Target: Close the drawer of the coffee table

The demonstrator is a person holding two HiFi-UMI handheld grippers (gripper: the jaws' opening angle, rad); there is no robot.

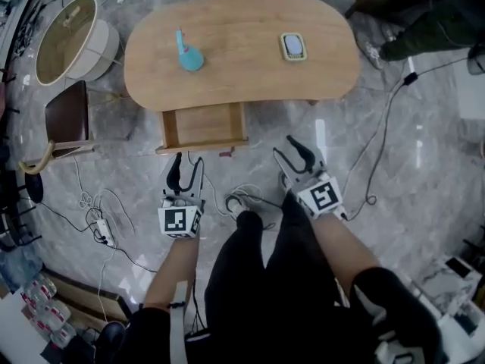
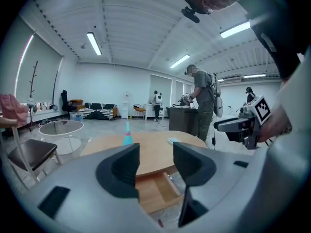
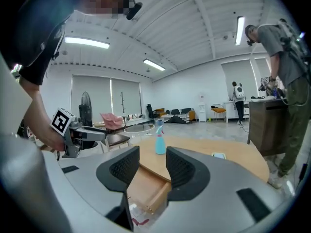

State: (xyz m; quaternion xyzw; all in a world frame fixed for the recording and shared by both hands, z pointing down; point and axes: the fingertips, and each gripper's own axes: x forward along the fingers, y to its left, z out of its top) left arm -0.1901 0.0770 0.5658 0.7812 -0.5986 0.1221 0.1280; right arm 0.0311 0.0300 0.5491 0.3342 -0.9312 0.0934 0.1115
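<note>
The drawer (image 1: 204, 125) stands open at the table's (image 1: 242, 48) near edge. The left tongs (image 1: 187, 166) and right tongs (image 1: 284, 147) are spread and empty. We expect a stiff, easy-sliding box, so we push its front panel centrally.

Open lab-like hall; ceiling strip lights (image 2: 94, 42); marble floor (image 1: 428, 165) strewn with cables (image 1: 89, 200), power strip (image 1: 104, 233); distant sofa (image 2: 99, 110).

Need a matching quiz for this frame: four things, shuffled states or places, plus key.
1 drawer
2 bottle
3 left gripper
4 chair

A standing on the table
B beside the table, at the head view's left
C jaws apart, nothing between them
D pulled out

Pairs: 1-D, 2-A, 3-C, 4-B
</note>
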